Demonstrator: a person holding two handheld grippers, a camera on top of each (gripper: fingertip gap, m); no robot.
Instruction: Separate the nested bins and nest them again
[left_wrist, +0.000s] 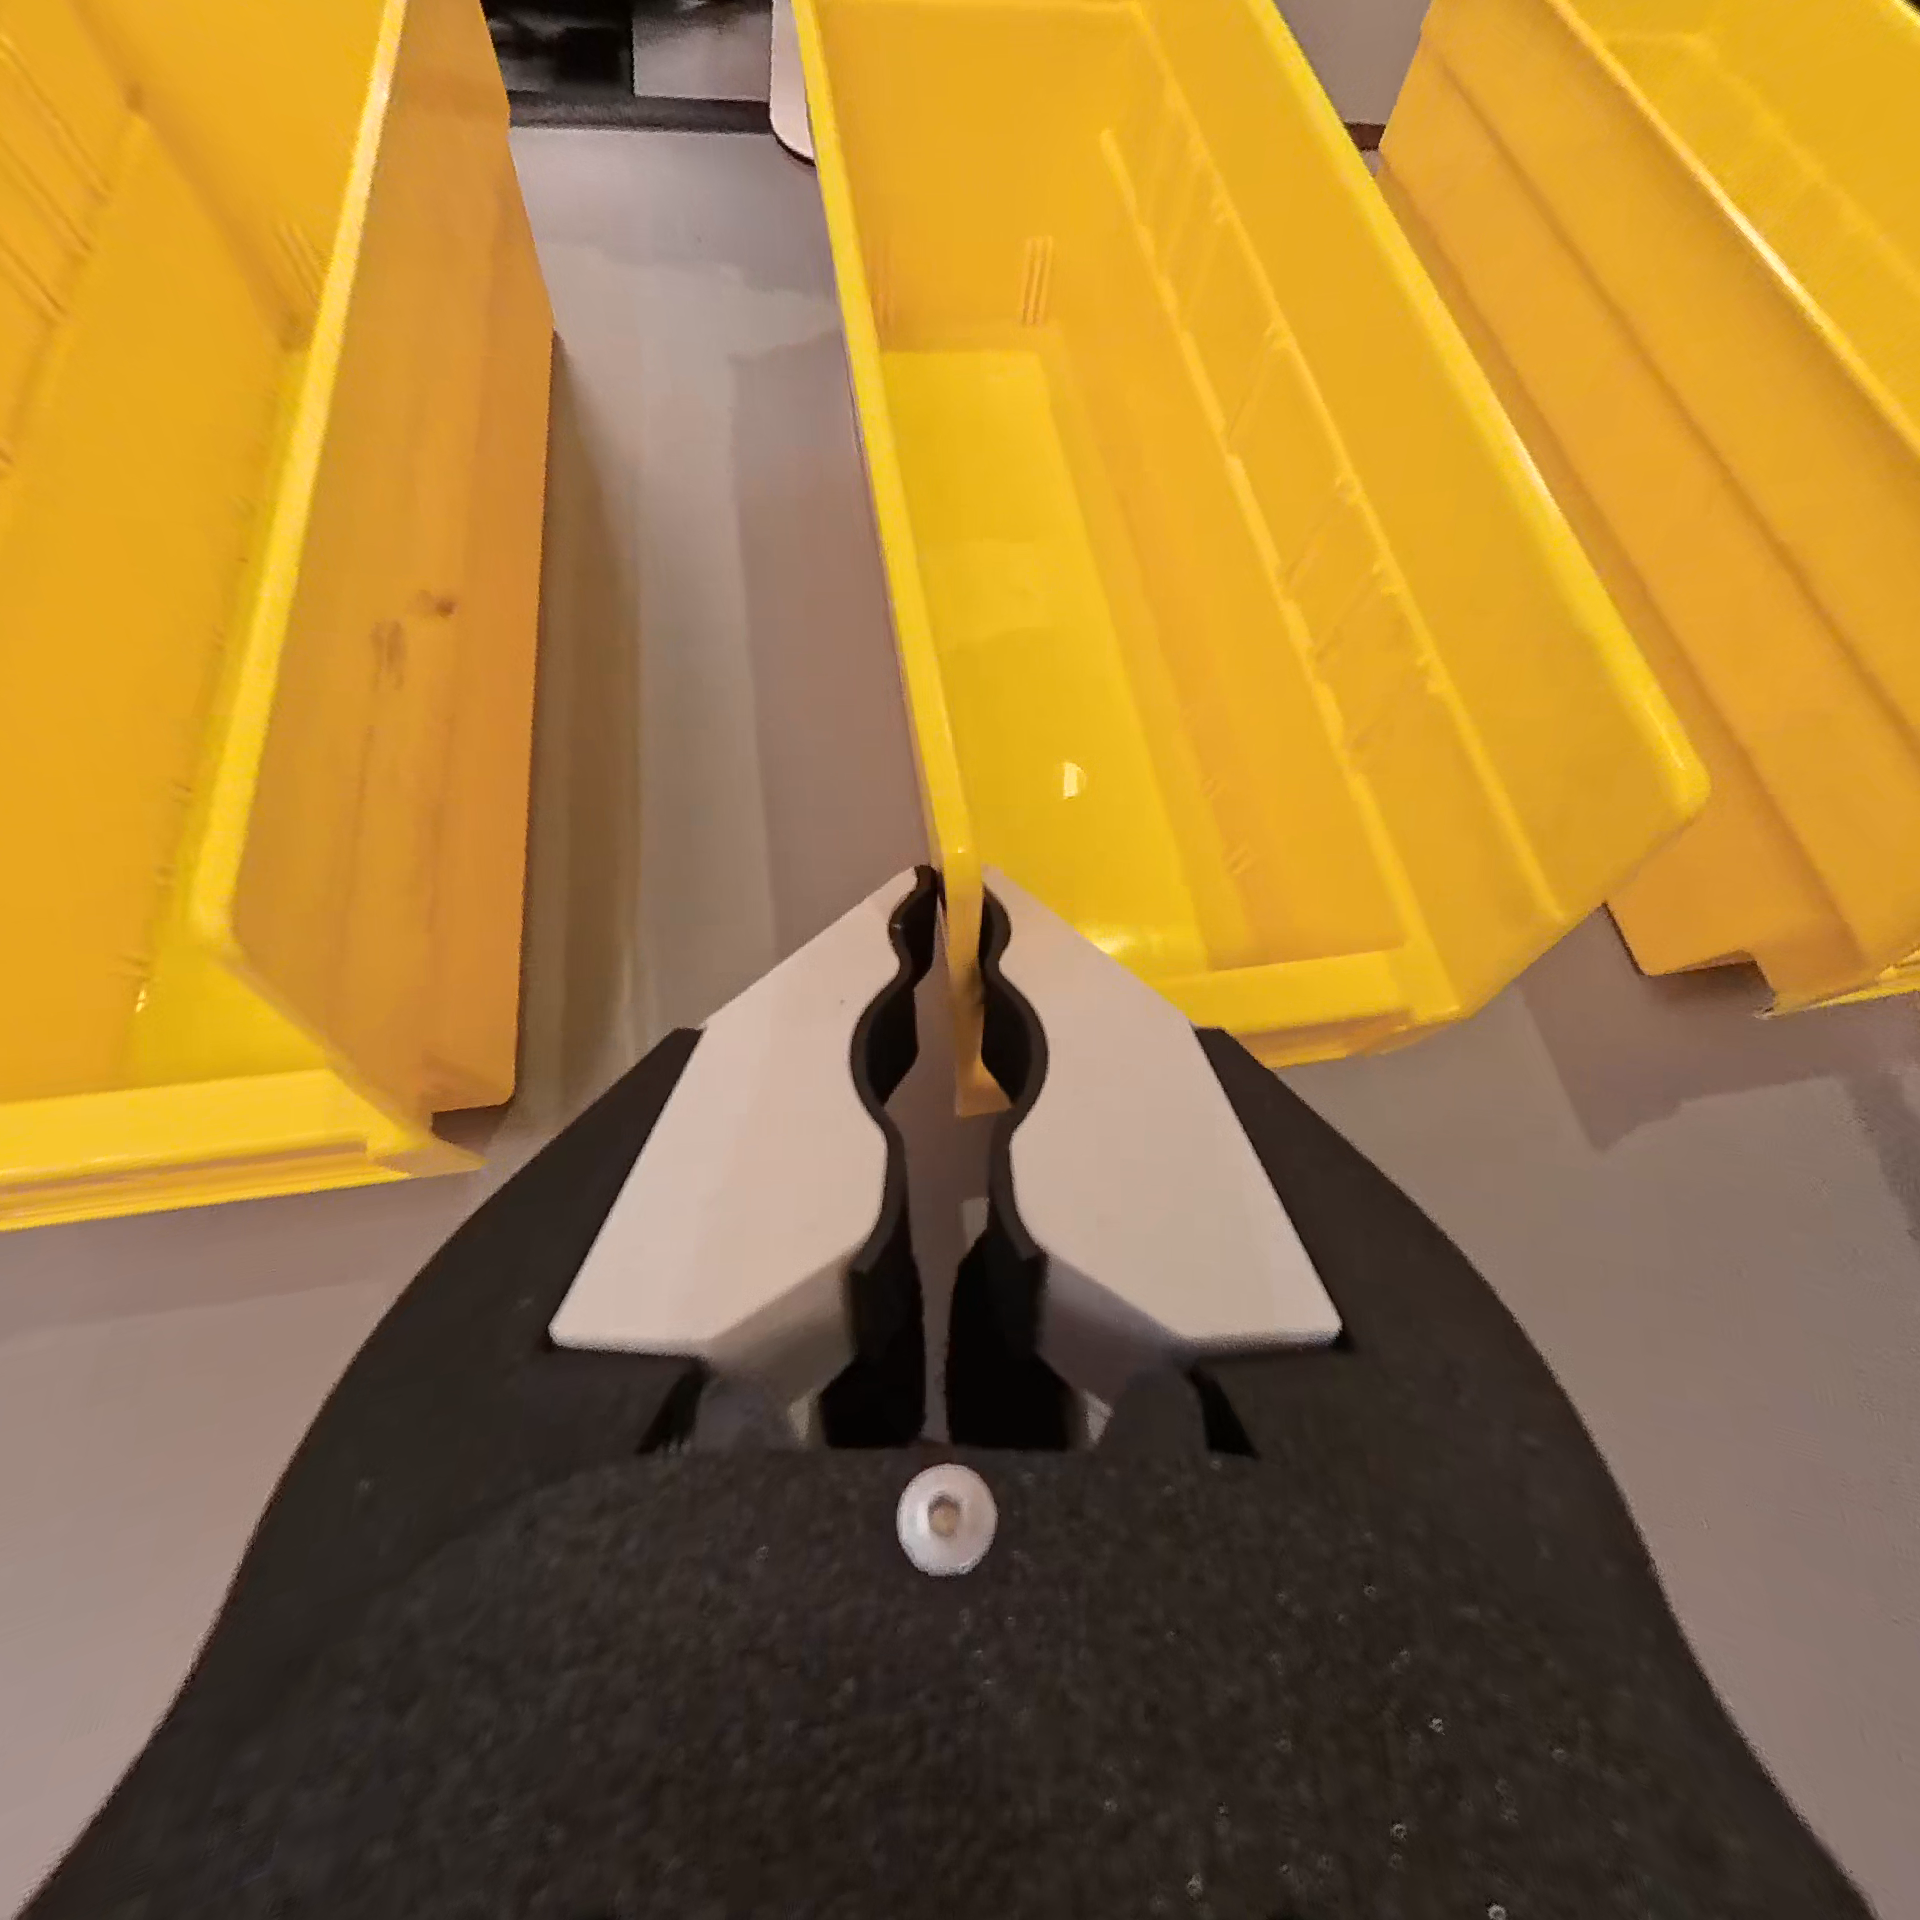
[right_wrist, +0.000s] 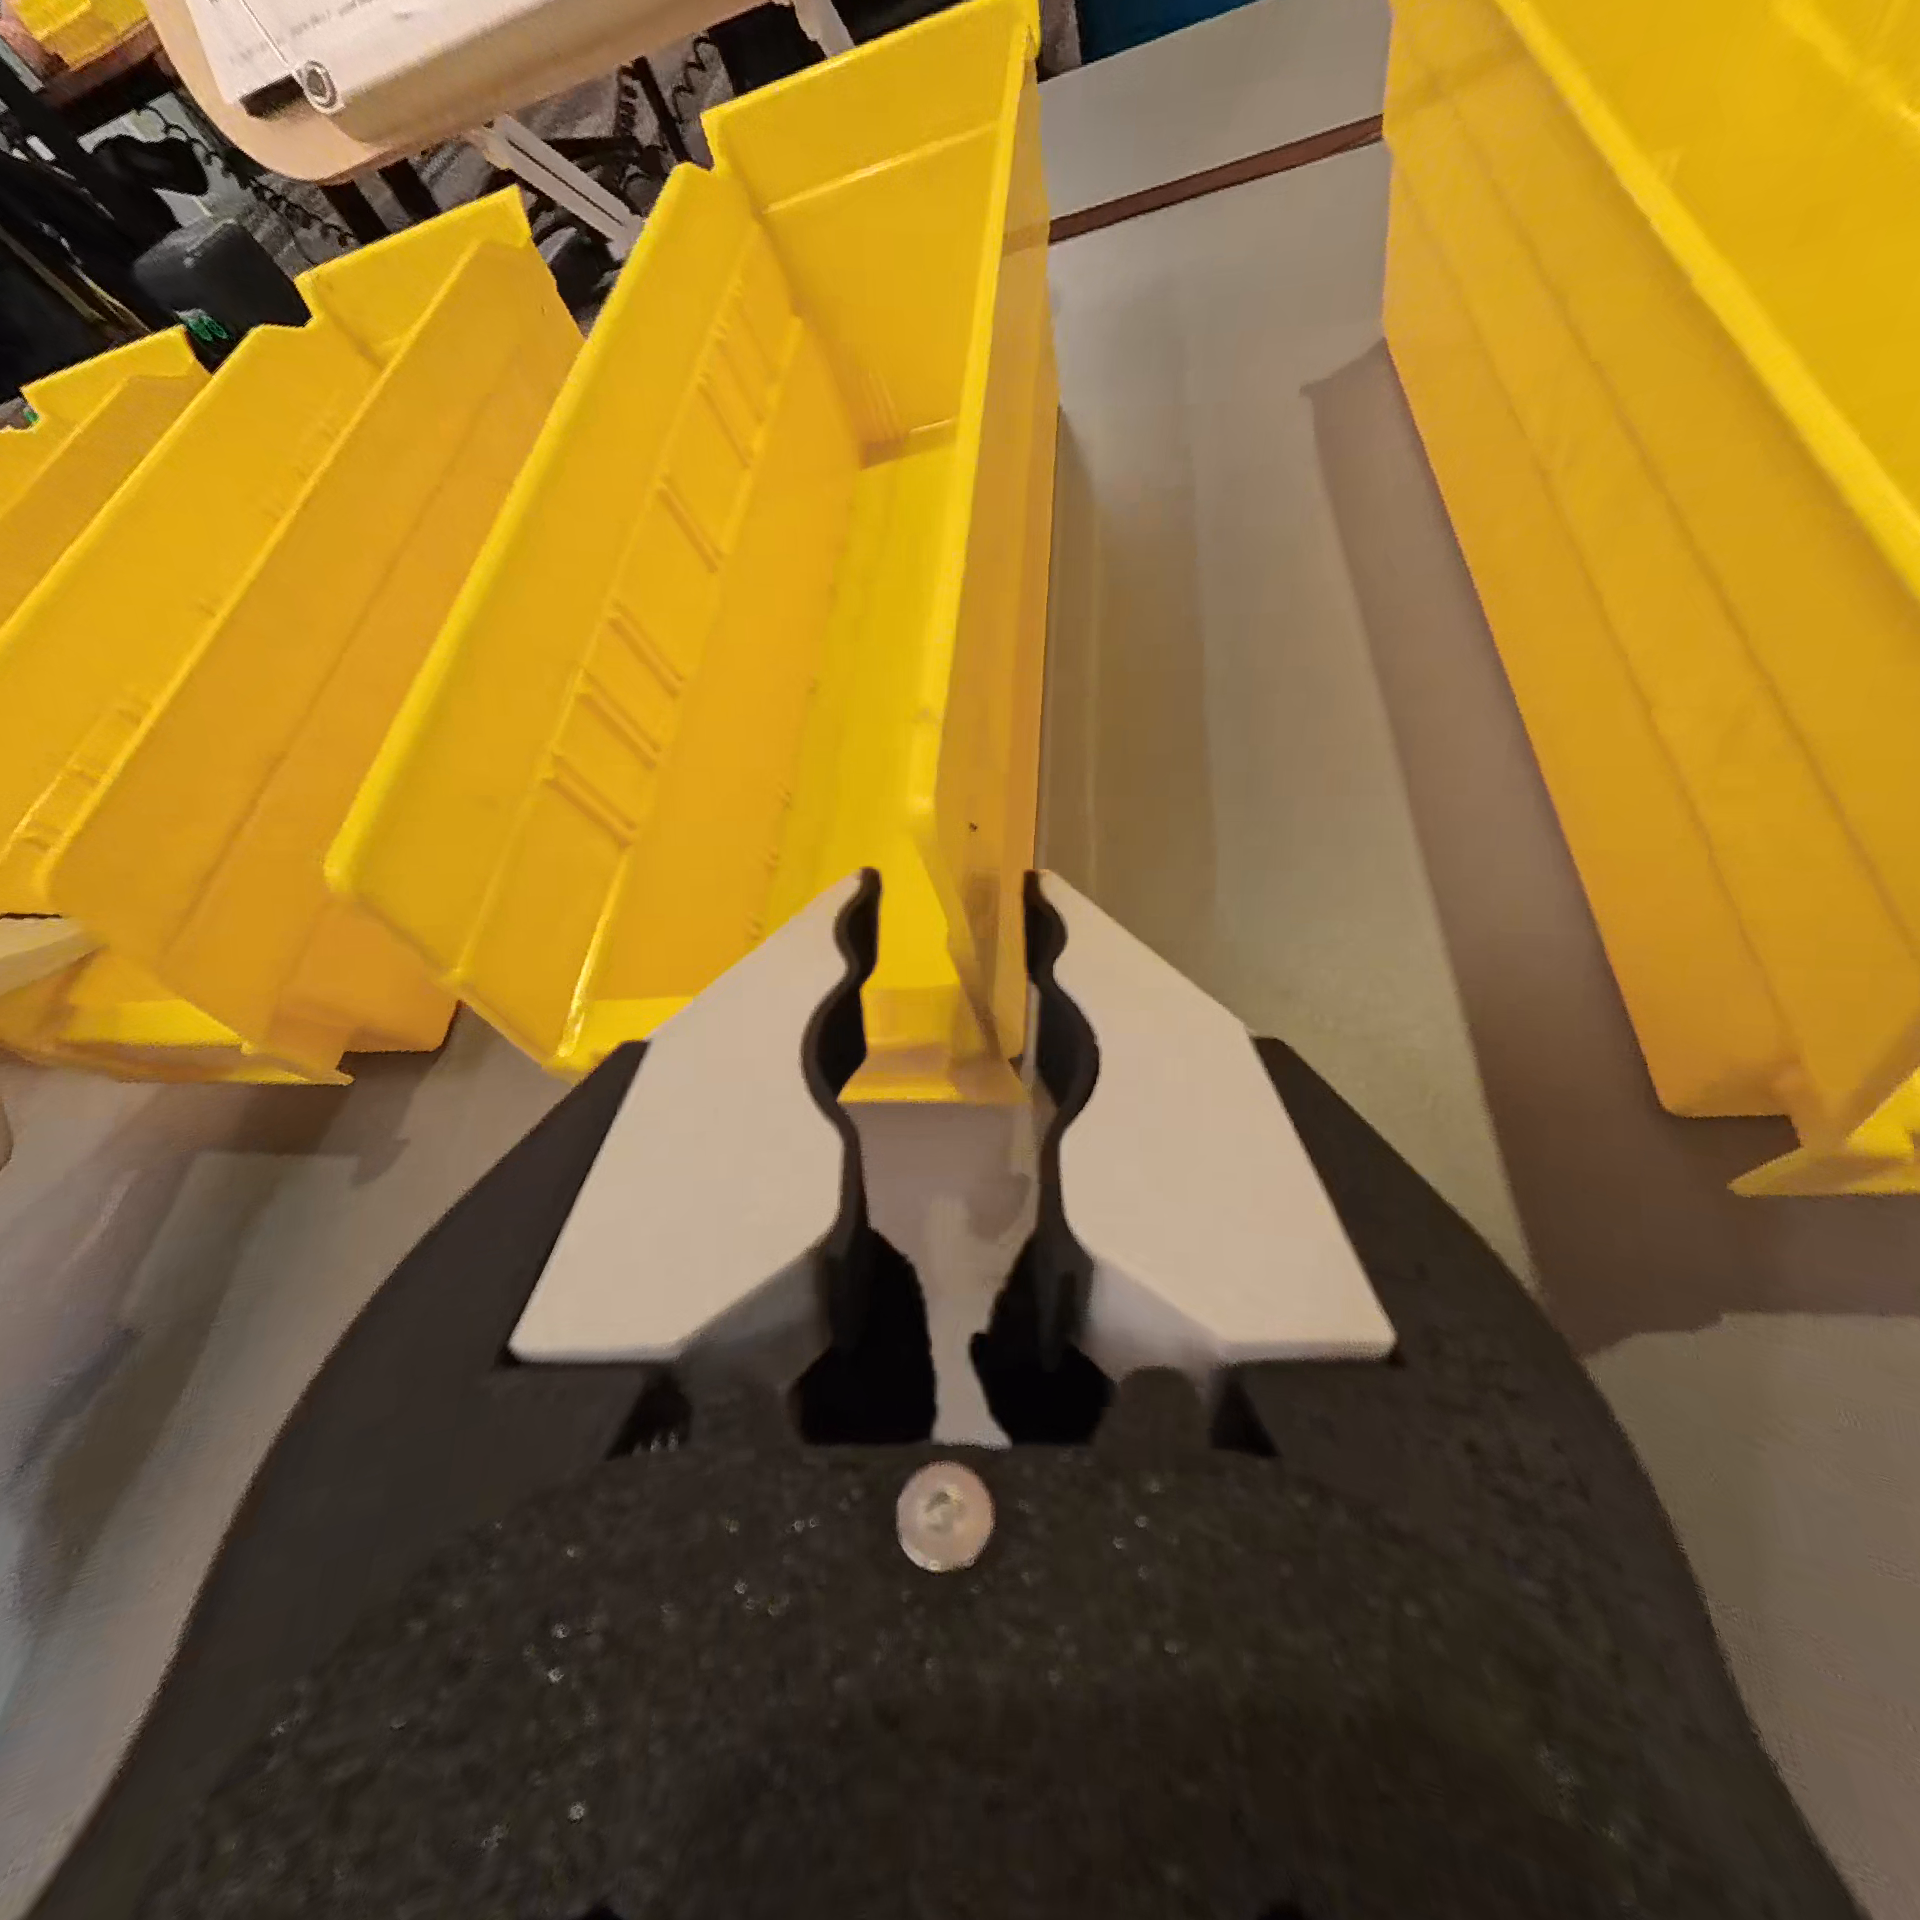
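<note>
Left wrist view: left hand-held gripper (left_wrist: 961, 883) clamped on yellow bin (left_wrist: 1195, 623) wall; right hand-held gripper (right_wrist: 951, 883) apart, straddling wall.

The table top (left_wrist: 665, 665) is smooth and grey. It looks a little shiny, and soft light falls on it from above. Dark shadows lie on the grey top in both views. The far edge of the table (right_wrist: 1216, 166) has a thin brown strip along it.

Past the table, in the right wrist view, stands another table (right_wrist: 343, 114) with a pale, rounded top and light metal legs (right_wrist: 561, 177). A white sheet of paper (right_wrist: 312, 42) lies on it. Under and behind that table it is dark, with black cables (right_wrist: 644, 94) and some black things that are too blurry to name.
</note>
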